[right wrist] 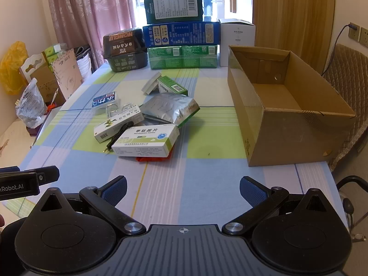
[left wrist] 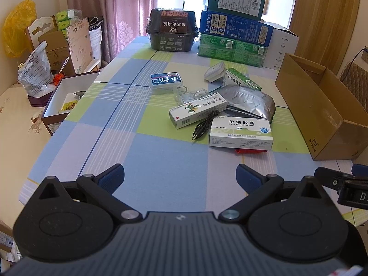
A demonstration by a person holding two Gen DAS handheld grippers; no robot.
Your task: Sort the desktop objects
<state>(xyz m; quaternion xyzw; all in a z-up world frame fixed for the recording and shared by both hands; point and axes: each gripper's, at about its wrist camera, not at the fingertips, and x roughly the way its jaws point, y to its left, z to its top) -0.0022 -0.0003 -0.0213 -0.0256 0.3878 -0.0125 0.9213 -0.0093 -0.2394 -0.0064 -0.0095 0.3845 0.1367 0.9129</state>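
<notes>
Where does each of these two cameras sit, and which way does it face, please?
Left wrist: behind the open left claw, angled down the checked tablecloth toward the clutter; the right claw's edge shows at right.
Right wrist: behind the open right claw, same heading, nearer the open brown cardboard box; the left claw's edge shows at left.
Shared: the white Mecobalamin tablet box, cardboard box.

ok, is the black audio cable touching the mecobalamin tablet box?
Touching. In the right wrist view the black audio cable runs against the mecobalamin tablet box's left edge, no cloth between them; its plug lies at the box's front corner.
</notes>
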